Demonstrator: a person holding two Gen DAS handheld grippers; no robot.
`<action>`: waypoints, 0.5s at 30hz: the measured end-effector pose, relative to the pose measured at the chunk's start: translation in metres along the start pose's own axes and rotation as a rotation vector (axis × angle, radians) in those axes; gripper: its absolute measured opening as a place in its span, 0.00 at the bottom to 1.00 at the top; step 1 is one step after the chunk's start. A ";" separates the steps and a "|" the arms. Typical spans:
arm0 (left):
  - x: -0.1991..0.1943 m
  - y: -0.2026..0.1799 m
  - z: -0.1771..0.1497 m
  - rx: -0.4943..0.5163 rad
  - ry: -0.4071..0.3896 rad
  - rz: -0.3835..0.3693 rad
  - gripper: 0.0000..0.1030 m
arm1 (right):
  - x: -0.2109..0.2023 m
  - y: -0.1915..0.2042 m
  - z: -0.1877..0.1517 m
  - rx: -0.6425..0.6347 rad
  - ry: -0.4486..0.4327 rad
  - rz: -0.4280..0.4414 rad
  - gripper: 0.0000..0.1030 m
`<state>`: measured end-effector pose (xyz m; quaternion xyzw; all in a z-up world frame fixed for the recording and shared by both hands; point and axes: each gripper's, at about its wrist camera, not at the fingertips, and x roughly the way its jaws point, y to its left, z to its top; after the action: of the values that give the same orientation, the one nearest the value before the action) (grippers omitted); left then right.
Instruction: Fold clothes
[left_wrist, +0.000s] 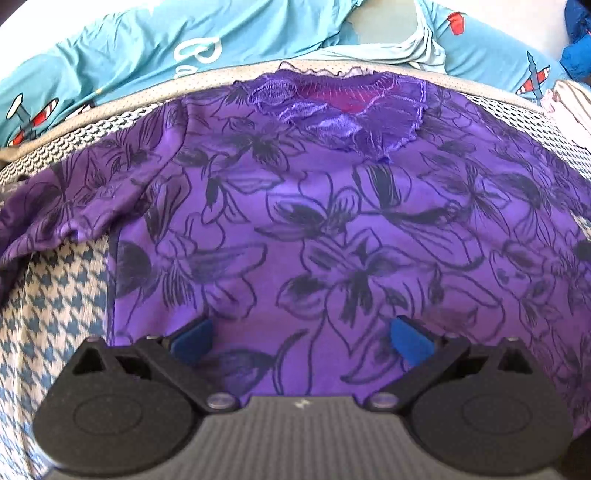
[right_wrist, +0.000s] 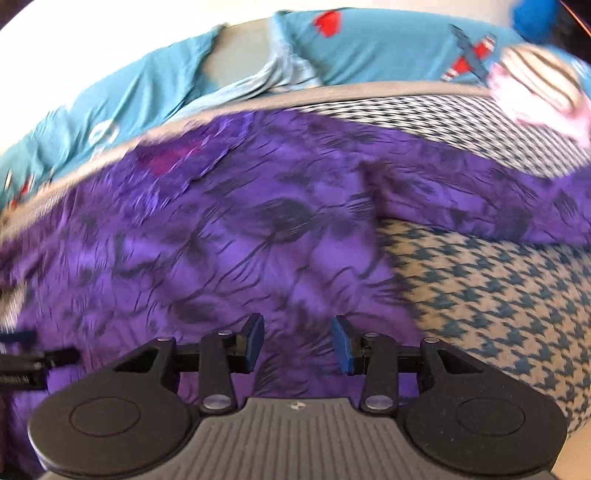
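Left wrist view | left gripper (left_wrist: 301, 338) jaws wide apart over purple blouse (left_wrist: 332, 221) | right gripper (right_wrist: 298, 341) jaws parted, gripping nothing

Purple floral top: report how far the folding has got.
Done: the purple floral top lies spread face-up on the houndstooth surface, lace neckline away from the grippers. In hand: nothing; the left gripper and right gripper both stand open above the fabric. Left: sleeves unfolded, no fold made yet.

home, prob bedroom | houndstooth cover (left_wrist: 55, 295) | plane-print bedding (left_wrist: 110, 55)
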<state>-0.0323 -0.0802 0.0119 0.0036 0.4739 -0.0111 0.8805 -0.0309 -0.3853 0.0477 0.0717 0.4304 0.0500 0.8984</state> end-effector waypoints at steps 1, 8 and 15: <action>0.000 -0.001 0.003 0.014 -0.010 0.008 1.00 | -0.003 -0.009 0.005 0.031 -0.018 -0.020 0.38; 0.004 0.001 0.015 0.020 -0.038 0.013 1.00 | -0.020 -0.089 0.029 0.262 -0.112 -0.144 0.38; 0.008 -0.002 0.014 0.019 -0.033 0.001 1.00 | -0.029 -0.172 0.035 0.565 -0.170 -0.169 0.39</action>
<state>-0.0163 -0.0828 0.0129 0.0118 0.4590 -0.0152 0.8882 -0.0169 -0.5618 0.0625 0.2865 0.3548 -0.1528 0.8768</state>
